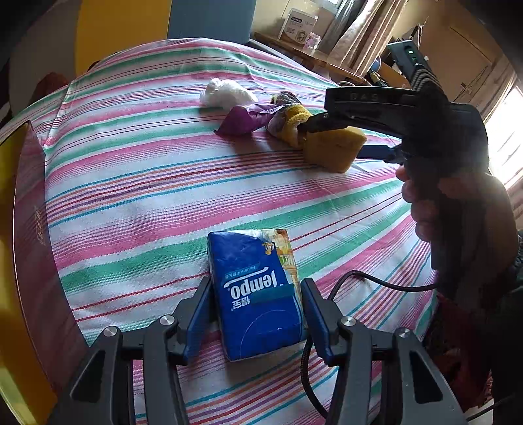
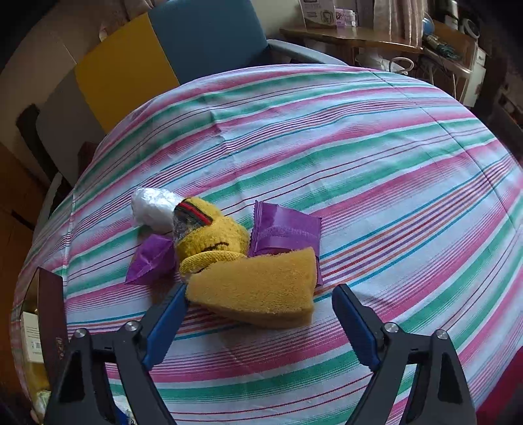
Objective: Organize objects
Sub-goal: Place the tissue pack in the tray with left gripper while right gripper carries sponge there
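A blue Tempo tissue pack (image 1: 258,294) lies on the striped tablecloth between the fingers of my left gripper (image 1: 255,314), which are close on both its sides. My right gripper (image 2: 260,314) is open around a yellow sponge (image 2: 258,291); its left finger touches the sponge and the right finger stands apart. In the left wrist view the right gripper (image 1: 343,137) reaches in from the right over the sponge (image 1: 333,147). Behind the sponge lie a yellow knitted sock (image 2: 209,242), purple wrappers (image 2: 284,229) and a white crumpled bag (image 2: 152,209).
A dark red and gold box (image 1: 29,248) stands at the table's left edge. A black cable (image 1: 385,284) lies on the cloth at the right. A yellow and blue chair (image 2: 163,55) stands behind the table. A wooden shelf with boxes (image 2: 343,29) is at the back.
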A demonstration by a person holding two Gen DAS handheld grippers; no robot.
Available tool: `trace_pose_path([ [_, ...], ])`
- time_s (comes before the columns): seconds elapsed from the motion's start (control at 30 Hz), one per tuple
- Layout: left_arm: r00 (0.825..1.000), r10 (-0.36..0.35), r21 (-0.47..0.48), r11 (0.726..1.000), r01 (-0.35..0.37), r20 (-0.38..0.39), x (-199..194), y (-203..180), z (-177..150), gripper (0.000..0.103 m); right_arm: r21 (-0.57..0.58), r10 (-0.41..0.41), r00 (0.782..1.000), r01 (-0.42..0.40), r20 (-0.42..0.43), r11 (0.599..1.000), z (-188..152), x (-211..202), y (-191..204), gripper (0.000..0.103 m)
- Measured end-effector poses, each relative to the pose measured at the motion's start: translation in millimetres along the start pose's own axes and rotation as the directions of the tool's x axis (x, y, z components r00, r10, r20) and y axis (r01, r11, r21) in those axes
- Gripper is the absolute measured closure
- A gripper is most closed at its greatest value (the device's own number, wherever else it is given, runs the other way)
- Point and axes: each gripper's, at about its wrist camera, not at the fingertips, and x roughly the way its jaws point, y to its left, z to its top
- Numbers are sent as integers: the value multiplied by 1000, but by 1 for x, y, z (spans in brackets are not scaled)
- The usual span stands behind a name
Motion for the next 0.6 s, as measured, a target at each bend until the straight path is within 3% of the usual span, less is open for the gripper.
trace_pose_path([
  [0.07,1000,4,2,1000,-4,6,0,-2,1,50,-14,6,1000,-6,-14,1000,1,4,2,32],
  [0.17,1000,-5,-6,1000,5,16,-7,4,-7,50,-57,-25,1000,25,0,998,0,1,7,40],
  [0.33,998,-25,-21,999,26,51,-34,12,-16,50,-73,26,1000,-25,17,997,-3,-14,9,41],
  [0.5,989,-58,-52,997,65,133,-89,26,-29,51,-102,110,992,-104,56,989,-7,-30,16,41],
  [0.6,980,-35,-99,994,55,197,-124,47,-37,51,-151,152,985,-139,81,979,-10,-39,28,41],
])
